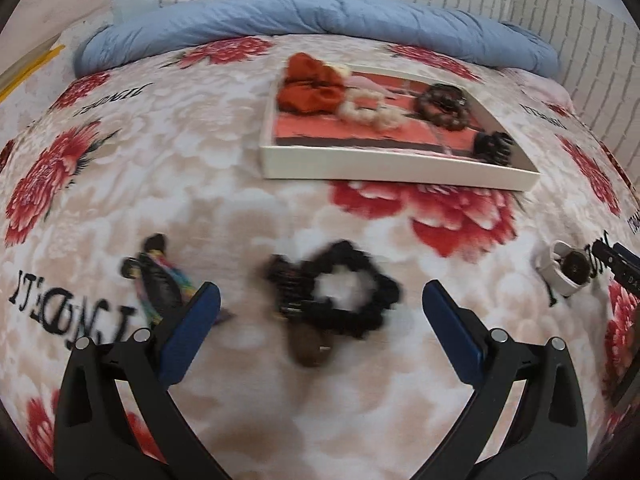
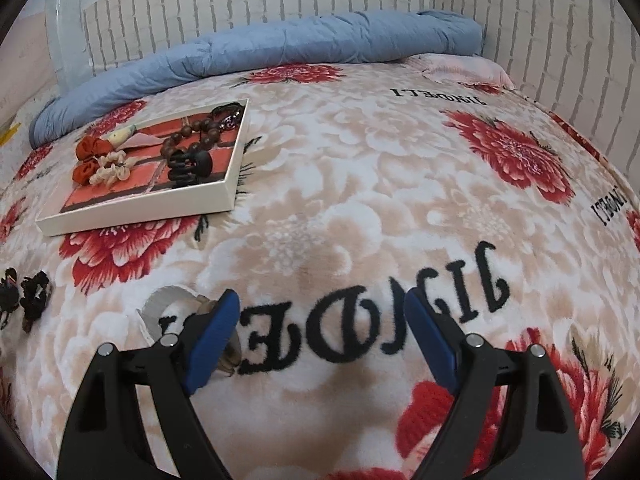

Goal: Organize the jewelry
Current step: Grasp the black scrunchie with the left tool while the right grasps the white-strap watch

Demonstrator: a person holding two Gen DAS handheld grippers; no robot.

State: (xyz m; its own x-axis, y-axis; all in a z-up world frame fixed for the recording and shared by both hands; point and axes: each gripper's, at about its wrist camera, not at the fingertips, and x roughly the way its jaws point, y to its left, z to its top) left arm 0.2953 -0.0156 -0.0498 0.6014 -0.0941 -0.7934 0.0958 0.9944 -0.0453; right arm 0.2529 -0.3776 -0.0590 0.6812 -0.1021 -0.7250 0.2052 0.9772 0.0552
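Tray (image 2: 136, 211), two scrunchies inside, one black scrunchie (image 1: 352, 288) outside

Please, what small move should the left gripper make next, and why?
Probably lower the left gripper onto the black fabric scrunchie. Its jaws are open and empty, and the scrunchie lies on the floral blanket just beyond the blue fingertips, roughly centred. The white shallow tray already holds other pieces, so this one likely goes there.

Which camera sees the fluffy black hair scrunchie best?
The left wrist view: the black scrunchie lies on the blanket right between the open left gripper fingers, though blurred. In the right wrist view it is small at the left edge.
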